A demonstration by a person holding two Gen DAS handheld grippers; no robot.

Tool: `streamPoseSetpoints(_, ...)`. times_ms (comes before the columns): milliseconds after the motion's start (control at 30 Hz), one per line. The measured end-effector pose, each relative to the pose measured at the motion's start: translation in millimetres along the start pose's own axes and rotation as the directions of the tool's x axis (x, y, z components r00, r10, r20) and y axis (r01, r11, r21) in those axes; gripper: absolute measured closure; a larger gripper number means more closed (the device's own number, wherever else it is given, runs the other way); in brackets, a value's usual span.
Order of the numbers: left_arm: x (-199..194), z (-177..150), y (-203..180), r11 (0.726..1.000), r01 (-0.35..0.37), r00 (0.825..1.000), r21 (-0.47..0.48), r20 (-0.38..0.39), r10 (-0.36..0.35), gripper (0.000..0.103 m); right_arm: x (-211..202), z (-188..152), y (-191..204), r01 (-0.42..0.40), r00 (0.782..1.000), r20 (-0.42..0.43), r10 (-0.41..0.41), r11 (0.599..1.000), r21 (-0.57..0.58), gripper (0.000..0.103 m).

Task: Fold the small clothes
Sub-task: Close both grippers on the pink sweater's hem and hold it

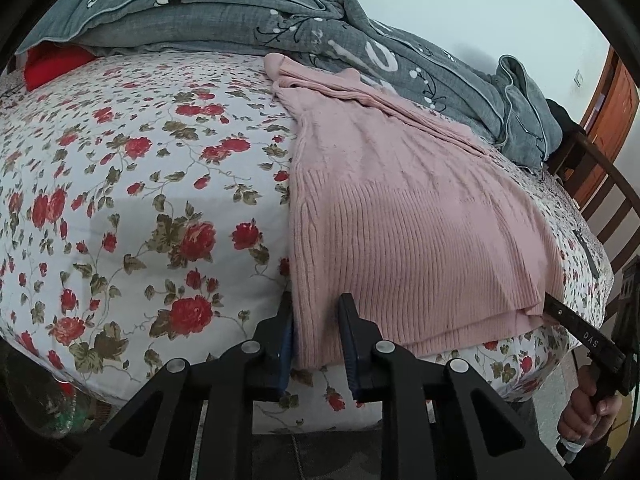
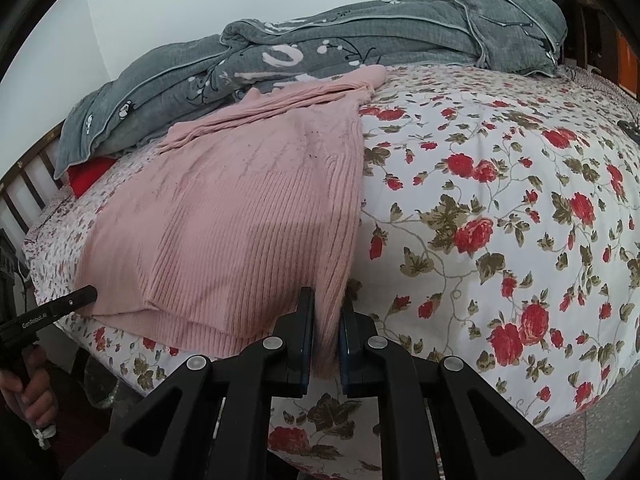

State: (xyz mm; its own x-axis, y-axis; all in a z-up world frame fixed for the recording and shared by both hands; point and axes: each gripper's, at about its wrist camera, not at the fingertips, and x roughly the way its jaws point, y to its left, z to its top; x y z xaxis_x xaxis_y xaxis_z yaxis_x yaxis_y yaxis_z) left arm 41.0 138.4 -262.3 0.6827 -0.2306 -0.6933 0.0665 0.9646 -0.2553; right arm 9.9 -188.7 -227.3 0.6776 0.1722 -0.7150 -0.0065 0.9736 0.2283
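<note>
1. Sweater's (image 1: 404,216) far sleeve ran onto the grey quilt (image 1: 360,40); its end was hard to make out.
2. Pink ribbed knit, folded lengthwise, lay on the floral bed (image 1: 120,200).
3. L gripper (image 1: 316,320) and R gripper (image 2: 326,312) each pinched a hem corner.

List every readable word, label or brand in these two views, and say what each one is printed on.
"DAS": on the right gripper's black finger, left wrist view.
"GenRobot.AI": on the left gripper's black arm, right wrist view; small, so the reading is tentative.
Large white letters on the grey quilt: folded over, only an "O" shape shows, no readable word.
Pink sweater and floral bedsheet: no text.
</note>
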Motion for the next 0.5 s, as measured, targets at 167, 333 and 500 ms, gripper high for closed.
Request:
streamPoseSetpoints(167, 0, 2, 1, 1.000, -0.004, 1.000, -0.013, -0.008, 0.003, 0.088, 0, 0, -1, -0.002, 1.000, -0.007, 0.002, 1.000, 0.010, 0.092)
streamPoseSetpoints(333, 1, 4, 15, 0.993, 0.070, 0.996, -0.090, -0.043, -0.074, 0.096, 0, 1, -1, -0.009, 1.000, -0.009, 0.009, 1.000, 0.017, 0.097)
streamPoseSetpoints(500, -9, 3, 16, 0.992, 0.077, 0.997, -0.102, -0.019, -0.080, 0.096, -6, 3, 1, -0.003, 1.000, -0.001, 0.003, 1.000, 0.011, 0.098)
